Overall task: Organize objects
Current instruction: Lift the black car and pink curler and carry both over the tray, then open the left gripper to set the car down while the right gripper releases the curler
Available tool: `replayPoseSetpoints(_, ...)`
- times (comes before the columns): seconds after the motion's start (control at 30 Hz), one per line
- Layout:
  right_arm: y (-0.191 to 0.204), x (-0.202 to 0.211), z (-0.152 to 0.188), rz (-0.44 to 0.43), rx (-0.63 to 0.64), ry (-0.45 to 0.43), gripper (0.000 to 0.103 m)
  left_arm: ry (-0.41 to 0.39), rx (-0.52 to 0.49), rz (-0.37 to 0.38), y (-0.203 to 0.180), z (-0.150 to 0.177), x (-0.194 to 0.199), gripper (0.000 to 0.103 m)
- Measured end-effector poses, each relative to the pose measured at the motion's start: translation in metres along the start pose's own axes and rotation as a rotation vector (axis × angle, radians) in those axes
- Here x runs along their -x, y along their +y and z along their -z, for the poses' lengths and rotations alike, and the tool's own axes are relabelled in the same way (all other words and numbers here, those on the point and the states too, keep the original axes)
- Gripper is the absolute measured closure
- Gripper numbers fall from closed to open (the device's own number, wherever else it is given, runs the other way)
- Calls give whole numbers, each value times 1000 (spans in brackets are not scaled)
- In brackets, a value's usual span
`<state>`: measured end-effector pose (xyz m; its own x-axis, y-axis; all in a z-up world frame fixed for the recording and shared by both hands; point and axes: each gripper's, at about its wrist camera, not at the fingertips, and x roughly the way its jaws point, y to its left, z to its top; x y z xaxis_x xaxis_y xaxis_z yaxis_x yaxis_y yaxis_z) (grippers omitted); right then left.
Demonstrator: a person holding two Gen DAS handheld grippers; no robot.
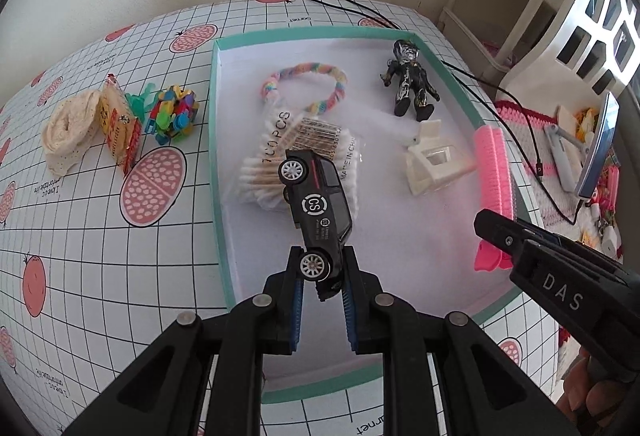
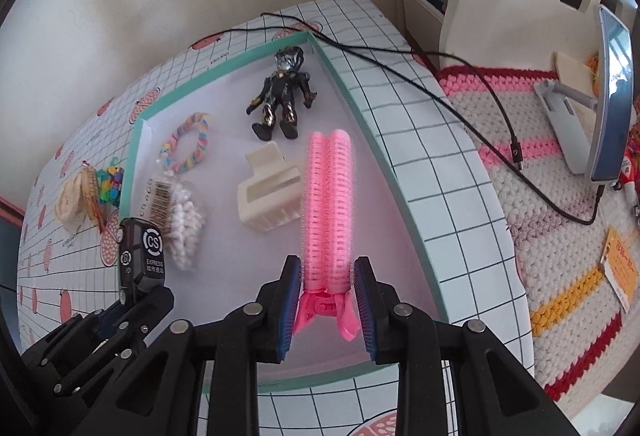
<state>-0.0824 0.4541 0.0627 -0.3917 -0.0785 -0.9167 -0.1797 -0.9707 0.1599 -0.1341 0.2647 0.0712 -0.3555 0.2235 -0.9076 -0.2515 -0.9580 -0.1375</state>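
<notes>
Nearest the lens in the left wrist view, the left gripper (image 1: 320,276) clamps a black toy car (image 1: 318,212) by its rear end, nose pointing away, hanging above the near part of the teal-rimmed white tray (image 1: 216,140), prob. so it can be set down inside. Far left on the grid-print table (image 1: 80,244), well outside the tray: a rolled cream cloth (image 1: 70,132), a snack packet (image 1: 120,124) & a clump of colourful plastic clips (image 1: 176,112), likely not yet sorted. Inside the tray, left to right: cotton swab bag (image 1: 280,156), rainbow braided loop (image 1: 304,84), black action figure (image 1: 412,80), cream hair claw (image 1: 432,160). Right gripper (image 2: 326,288) is closed on a pink hair-roller clip (image 2: 328,204) by its hinge end, rollers pointing away over the tray's right side, beside the rim.
</notes>
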Motion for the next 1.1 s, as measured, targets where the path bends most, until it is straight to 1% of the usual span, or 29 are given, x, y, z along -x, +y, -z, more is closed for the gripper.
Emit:
replayPoseSetpoints(0.2,0,-11,4,20,6,41,74,12,-14,-13,-1,1,-3,85)
replayPoseSetpoints(0.3,-1,-13,5,22,0,52,74,41,-20,-25,-2,2,-11,84)
replayPoseSetpoints(0.4,0,-14,6,21,0,53,74,73,-9,-20,1,4,-18,84)
replayPoseSetpoints(0.47,-1,-14,7,19,-2,54,74,74,-4,-17,2,5,-18,84)
replayPoseSetpoints(0.73,-3,-13,11,9,-15,56,74,72,-38,-21,-2,6,-17,84)
replayPoseSetpoints(0.87,-1,-12,12,17,-5,53,73,78,-15,12,2,3,-16,84)
replayPoseSetpoints(1.0,0,-10,10,21,-4,53,73,89,-9,13,3,3,-16,84)
replayPoseSetpoints(1.1,1,-7,12,23,7,49,68,81,-8,23,2,2,-11,81)
